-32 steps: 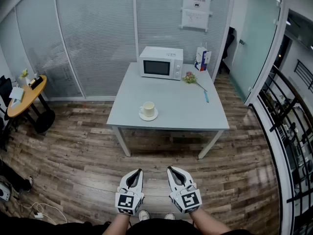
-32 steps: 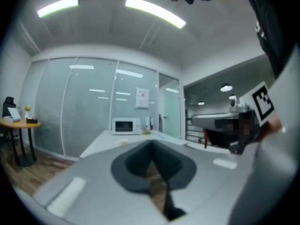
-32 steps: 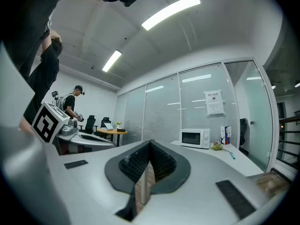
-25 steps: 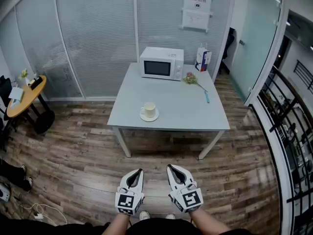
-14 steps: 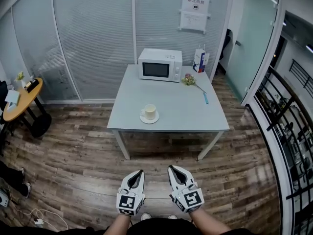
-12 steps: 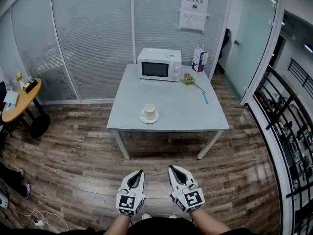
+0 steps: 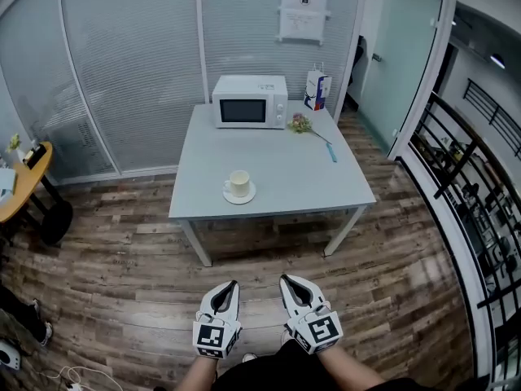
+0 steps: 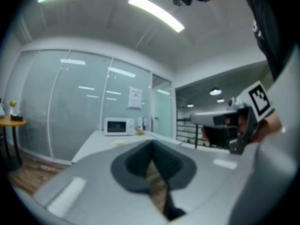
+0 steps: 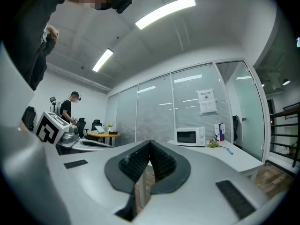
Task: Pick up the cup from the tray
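- Wood-floored office fills the head view, with a grey surface (image 7: pixel 293 169) at mid-frame, well apart from both tools.
- Near that surface's lower-left edge, the cream cup (image 7: pixel 238 182) stands upright on its saucer (image 7: pixel 249 195).
- At bottom centre, the left tool (image 7: pixel 228 287) and right tool (image 7: pixel 287 283) both have their jaws pressed together, empty.
- The cup lies almost straight up-frame from the left tool, so that one looks nearer.

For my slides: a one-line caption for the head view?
Both shut, left claw and right claw hover short of the grey table bearing a cream cup on a white saucer.
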`<state>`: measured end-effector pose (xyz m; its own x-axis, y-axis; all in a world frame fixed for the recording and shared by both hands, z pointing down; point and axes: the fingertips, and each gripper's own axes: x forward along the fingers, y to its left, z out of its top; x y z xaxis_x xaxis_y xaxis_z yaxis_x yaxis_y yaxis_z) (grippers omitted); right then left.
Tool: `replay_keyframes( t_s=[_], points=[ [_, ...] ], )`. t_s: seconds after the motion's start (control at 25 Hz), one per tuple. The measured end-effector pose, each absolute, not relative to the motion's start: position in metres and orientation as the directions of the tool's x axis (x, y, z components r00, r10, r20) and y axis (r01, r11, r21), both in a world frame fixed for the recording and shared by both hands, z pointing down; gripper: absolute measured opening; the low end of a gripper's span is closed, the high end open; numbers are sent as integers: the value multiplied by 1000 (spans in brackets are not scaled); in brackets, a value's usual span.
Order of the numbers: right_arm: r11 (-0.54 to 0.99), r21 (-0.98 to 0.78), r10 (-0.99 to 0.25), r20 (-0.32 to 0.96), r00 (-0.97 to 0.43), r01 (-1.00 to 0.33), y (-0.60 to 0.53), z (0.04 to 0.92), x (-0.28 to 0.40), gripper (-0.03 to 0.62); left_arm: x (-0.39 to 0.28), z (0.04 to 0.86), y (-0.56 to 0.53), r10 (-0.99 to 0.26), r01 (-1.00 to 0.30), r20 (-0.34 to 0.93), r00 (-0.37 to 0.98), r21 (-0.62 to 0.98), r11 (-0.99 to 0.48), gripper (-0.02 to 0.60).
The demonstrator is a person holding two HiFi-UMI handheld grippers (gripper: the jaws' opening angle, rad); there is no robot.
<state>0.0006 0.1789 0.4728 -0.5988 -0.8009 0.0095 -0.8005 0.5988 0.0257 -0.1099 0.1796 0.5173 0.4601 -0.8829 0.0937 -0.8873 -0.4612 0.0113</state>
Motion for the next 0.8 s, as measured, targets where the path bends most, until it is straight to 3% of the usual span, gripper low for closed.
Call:
replay_keyframes(
  t_s=[0.8],
  points=[
    [686,15,-728,-16,-686,-728,23,468,60,5,-44,521,33,-908,-914,154,390,-50,-402,5]
  ],
)
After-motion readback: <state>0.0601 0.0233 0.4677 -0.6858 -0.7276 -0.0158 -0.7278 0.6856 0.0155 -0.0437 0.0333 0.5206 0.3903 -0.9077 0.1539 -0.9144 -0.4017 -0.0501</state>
